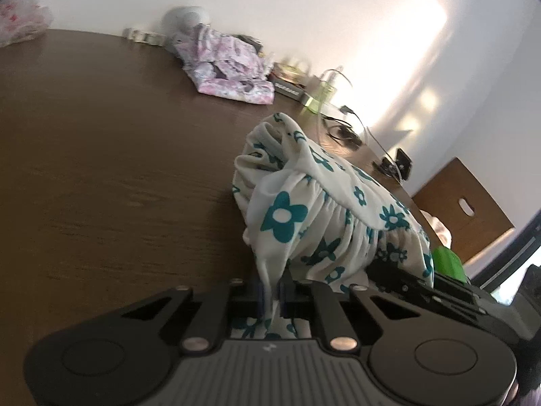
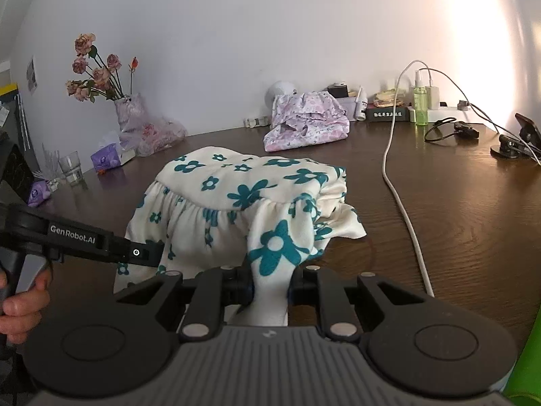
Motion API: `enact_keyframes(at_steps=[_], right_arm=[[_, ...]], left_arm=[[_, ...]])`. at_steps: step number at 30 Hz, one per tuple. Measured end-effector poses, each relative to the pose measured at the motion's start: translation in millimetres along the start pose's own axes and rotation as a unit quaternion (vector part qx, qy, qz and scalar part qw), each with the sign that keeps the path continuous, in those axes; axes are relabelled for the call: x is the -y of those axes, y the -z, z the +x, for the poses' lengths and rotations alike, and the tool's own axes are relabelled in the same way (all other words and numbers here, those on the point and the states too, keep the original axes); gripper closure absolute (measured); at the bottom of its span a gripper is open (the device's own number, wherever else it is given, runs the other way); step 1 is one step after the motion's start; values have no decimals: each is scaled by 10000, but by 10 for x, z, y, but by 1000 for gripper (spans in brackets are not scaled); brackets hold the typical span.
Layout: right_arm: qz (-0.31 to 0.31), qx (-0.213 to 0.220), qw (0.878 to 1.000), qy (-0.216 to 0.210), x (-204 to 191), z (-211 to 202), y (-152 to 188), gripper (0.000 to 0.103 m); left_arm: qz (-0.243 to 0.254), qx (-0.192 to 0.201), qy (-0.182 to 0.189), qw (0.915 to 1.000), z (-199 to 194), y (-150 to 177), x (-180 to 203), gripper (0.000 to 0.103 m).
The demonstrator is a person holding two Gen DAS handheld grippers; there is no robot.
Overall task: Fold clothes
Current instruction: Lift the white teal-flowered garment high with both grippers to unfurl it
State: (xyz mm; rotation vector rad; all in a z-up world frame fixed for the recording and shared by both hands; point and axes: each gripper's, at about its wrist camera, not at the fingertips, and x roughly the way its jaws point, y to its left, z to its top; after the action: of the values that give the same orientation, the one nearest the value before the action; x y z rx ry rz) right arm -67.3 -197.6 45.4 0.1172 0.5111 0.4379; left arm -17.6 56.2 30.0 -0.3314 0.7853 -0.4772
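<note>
left gripper: jaws pinching cloth, nearly closed | right gripper: jaws clamping cloth fold | hand: gripping left gripper's handle

Cream garment with teal flowers, bunched on table.

Daylight glare on wall upper right, both views; left wrist view motion-blurred; fisheye bending, dark vignette at corners.

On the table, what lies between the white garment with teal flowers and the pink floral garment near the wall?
Nothing: in the right wrist view, only bare brown table separates the teal-flowered garment from the pink floral garment.
</note>
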Motion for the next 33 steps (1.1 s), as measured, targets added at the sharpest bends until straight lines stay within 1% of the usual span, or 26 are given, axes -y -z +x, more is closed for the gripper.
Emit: enact_keyframes(at_steps=[6,11,16,17,18,20,22,26,28,31,33], right_arm=[[-15,31,10000,49,-13,-7,2,87],[-4,55,10000,16,-4,-13,8,87],[-35,153,9999,14,-14,-40,15,87],[-3,168,9999,33,-22,-58,8,88],[35,180,9998,53,-30,-78,0,92],[456,303,9983,-183,-35,-192,-43,94],[787,473,9949,-407,-79,-331,-116,94],[890,681,9924,-512,-214,-546,-242,95],[883,828,9901,-708,-294,-680,-300,95],[684,1106,9872,-923,-447,-847,-391,95],[605,1187,9856,-1040,-531,-873,-419,95]], left_arm=[[122,127,84,9998,12,44,-2,96],[38,232,75,9997,-4,88,-5,96],[-30,238,33,9997,-34,92,20,97],[-33,248,38,9997,-52,87,30,97],[-19,286,62,9996,-95,75,46,99],[19,373,115,9992,-186,50,81,100],[161,594,227,9978,-345,22,134,100],[267,982,516,9935,-694,-28,192,100],[279,1176,733,9900,-881,-58,209,100],[283,1491,1116,9821,-1178,-108,230,100],[398,1670,1165,9782,-1320,-133,265,100]])
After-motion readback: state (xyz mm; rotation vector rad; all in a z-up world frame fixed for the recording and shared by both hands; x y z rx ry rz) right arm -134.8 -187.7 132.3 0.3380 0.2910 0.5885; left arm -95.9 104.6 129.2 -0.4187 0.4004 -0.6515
